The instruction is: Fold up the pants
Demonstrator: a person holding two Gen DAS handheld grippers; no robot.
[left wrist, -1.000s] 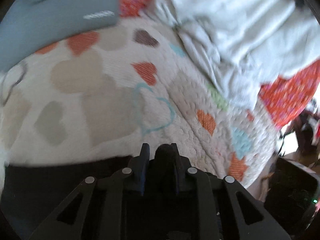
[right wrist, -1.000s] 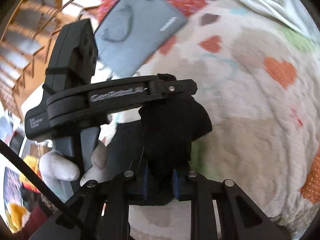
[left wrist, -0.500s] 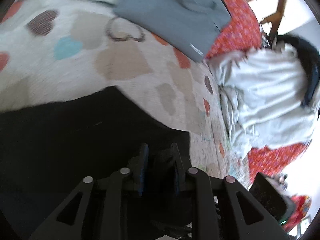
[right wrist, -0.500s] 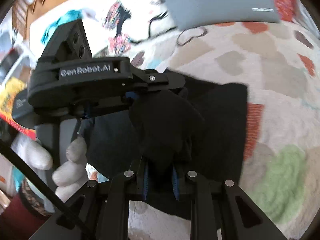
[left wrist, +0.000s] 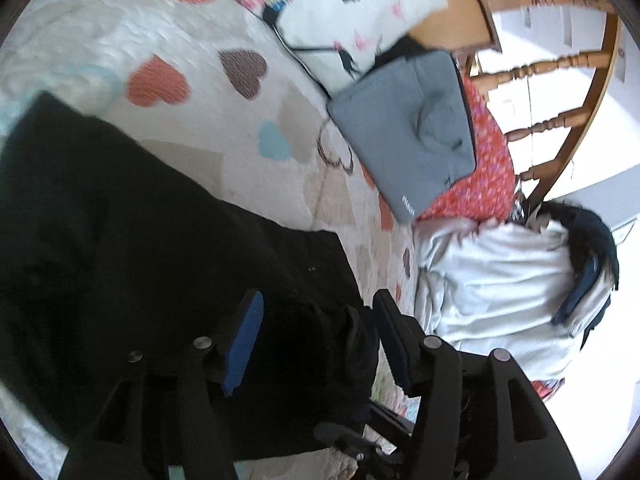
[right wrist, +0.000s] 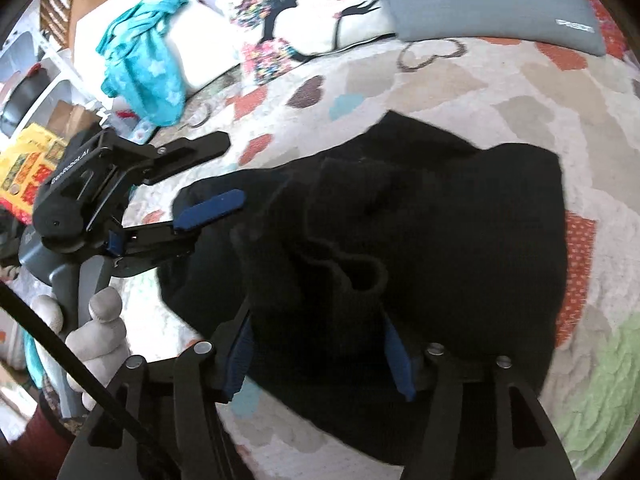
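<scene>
Two grippers, both spread wide, stand over black pants on a heart-print quilt.

Left wrist view: the left gripper [left wrist: 316, 312] is released, its blue-padded fingers [left wrist: 240, 340] parted with a bunched fold of the pants [left wrist: 140, 240] lying loose between them. The pants fill the frame from 6 to 10 o'clock, flat on the quilt [left wrist: 200, 60]. A grey pouch [left wrist: 408, 136] lies at 1 o'clock, partly over a red patterned cushion [left wrist: 480, 168]. A pale garment [left wrist: 492, 296] is heaped at 3 o'clock, and a printed pillow [left wrist: 352, 8] sits at 12 o'clock. A wooden chair [left wrist: 552, 64] stands at 2 o'clock.

Right wrist view: the right gripper [right wrist: 320, 344] is likewise released, with a raised hump of the pants [right wrist: 440, 220] between its spread fingers but not pinched. The pants occupy the centre, doubled over on the quilt [right wrist: 520, 92]. At 9 o'clock the left gripper [right wrist: 200, 184] appears side-on, jaws apart, one blue pad touching the pants' edge; a gloved hand [right wrist: 96, 328] grips its handle at 8 o'clock. The pouch [right wrist: 480, 0] lies at 1 o'clock, the pillow [right wrist: 288, 28] at 12 o'clock, and a teal cloth [right wrist: 144, 56] at 10 o'clock.
</scene>
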